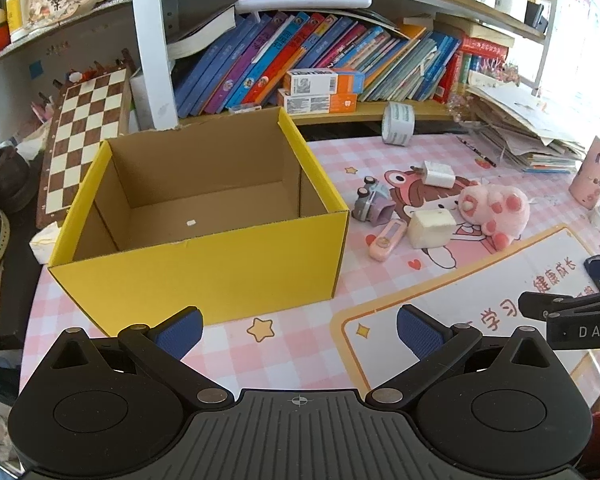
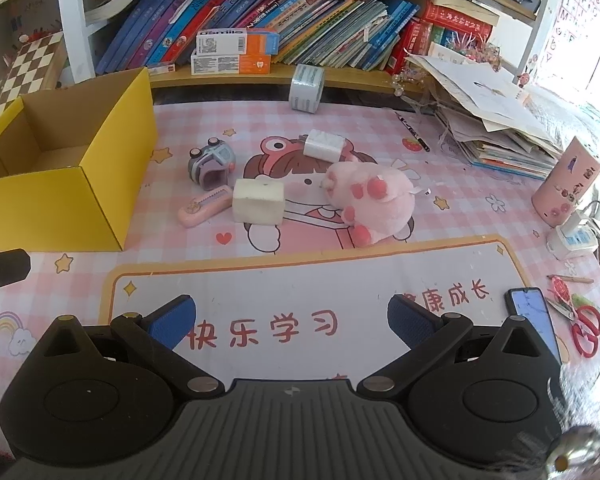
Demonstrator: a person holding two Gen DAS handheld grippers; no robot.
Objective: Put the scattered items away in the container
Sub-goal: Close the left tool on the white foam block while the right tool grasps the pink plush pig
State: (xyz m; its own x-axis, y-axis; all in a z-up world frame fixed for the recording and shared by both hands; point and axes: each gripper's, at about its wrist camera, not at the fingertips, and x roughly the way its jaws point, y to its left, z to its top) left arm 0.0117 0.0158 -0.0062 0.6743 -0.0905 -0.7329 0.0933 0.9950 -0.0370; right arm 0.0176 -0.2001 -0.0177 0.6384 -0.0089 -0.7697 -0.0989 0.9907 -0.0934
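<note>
So both our grippers, left [image 1: 298,330] and right [image 2: 292,320], gape wide, holding nothing. Box [image 1: 204,276] looks empty; toys [image 2: 370,202] sit right of it. We'd grab the plush mid-body first.

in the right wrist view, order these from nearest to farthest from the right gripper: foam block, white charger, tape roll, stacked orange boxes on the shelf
Measured from the right gripper:
1. Foam block, on the mat just ahead, slightly left.
2. White charger, further back, near the mat's middle.
3. Tape roll, standing at the mat's far edge.
4. Stacked orange boxes, on the shelf behind, to the left.
</note>
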